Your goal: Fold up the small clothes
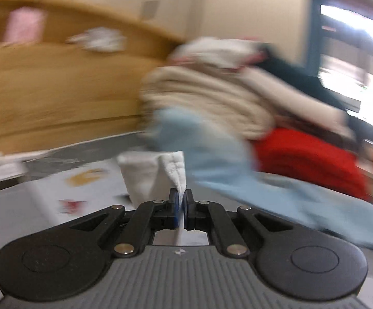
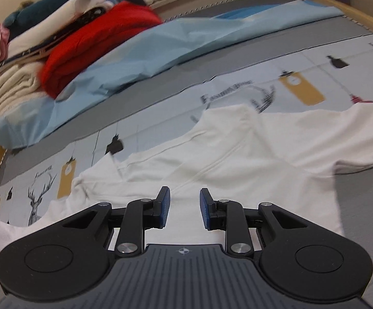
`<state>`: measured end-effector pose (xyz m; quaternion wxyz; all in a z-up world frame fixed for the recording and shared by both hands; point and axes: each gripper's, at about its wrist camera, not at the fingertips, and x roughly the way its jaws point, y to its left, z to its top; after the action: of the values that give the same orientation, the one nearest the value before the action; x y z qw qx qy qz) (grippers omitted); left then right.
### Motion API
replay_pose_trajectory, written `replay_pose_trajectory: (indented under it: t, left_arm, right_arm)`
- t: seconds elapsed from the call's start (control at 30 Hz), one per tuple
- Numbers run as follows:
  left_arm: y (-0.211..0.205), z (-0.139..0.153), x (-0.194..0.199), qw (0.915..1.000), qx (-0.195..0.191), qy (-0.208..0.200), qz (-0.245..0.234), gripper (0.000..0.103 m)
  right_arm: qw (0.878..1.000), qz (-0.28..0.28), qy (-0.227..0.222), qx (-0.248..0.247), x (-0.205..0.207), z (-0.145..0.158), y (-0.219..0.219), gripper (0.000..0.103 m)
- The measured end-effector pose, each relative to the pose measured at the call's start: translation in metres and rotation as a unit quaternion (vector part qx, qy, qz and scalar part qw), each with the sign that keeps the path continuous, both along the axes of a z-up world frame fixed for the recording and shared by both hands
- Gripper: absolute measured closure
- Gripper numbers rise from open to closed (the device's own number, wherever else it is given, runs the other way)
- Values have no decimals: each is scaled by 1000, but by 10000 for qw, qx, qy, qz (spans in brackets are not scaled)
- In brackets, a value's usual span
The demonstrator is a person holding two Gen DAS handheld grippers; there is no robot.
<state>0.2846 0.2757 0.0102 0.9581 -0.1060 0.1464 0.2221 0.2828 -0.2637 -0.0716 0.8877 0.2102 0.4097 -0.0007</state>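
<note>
A white long-sleeved top (image 2: pixel 227 152) lies spread flat on the printed bed sheet (image 2: pixel 299 59), collar away from me, sleeves out to both sides. My right gripper (image 2: pixel 185 207) is open and empty, just above the top's lower middle. My left gripper (image 1: pixel 181 199) is shut on a stitched white hem or cuff of the top (image 1: pixel 158 172) and holds it lifted. The left wrist view is blurred by motion.
A pile of folded clothes stands at the bed's far side: a red one (image 2: pixel 93 43), cream ones (image 2: pixel 8 90), a dark teal one (image 2: pixel 57 0). A light blue cloth (image 2: pixel 140 54) lies beside it. A wooden bed frame (image 1: pixel 44 90) rises behind.
</note>
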Motion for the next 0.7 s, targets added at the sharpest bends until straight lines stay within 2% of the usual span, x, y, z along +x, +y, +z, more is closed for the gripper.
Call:
replay_pose_trajectory:
  t: [0.1, 0.2, 0.27, 0.3, 0.33, 0.4, 0.43, 0.47, 0.53, 0.57, 0.7]
  left_arm:
    - [-101, 19, 6, 9937, 185, -129, -1101, 100]
    - [-214, 27, -2, 9727, 82, -231, -2309, 100]
    - [-285, 18, -9, 9454, -147, -30, -3256, 99]
    - [-318, 8, -10, 9266, -333, 290, -3734, 95]
    - [-348, -5, -10, 9031, -593, 752, -4186, 93]
    - [-384, -28, -15, 8602, -997, 1485, -4776, 90]
    - [-391, -32, -20, 8518, -1029, 1618, -4875, 90]
    - [-392, -31, -25, 8517, -976, 1654, -4876, 90]
    - [-378, -23, -28, 8646, -839, 1661, -4668, 86]
    - [-365, -19, -28, 8738, -855, 1662, -4488, 83]
    - [-283, -12, -19, 9216, -992, 1568, -3408, 82]
  right_arm:
    - [9998, -183, -84, -12, -12, 5, -25, 75]
    - [9990, -424, -93, -34, -23, 7, -55, 75]
    - [9979, -645, -58, 18, -30, 7, -75, 75]
    - [9972, -741, -48, 52, -31, 6, -83, 75]
    - [9965, -834, -42, 97, -33, 6, -91, 76]
    - [9949, -994, -25, 177, -34, 6, -104, 76]
    - [9943, -1039, -23, 226, -35, 6, -108, 76]
    - [9940, -1052, -27, 281, -35, 5, -112, 76]
    - [9942, -1015, -41, 361, -35, 4, -113, 76]
    - [9944, -982, -49, 386, -34, 4, -112, 75]
    - [9958, -815, -103, 397, -30, -5, -109, 75]
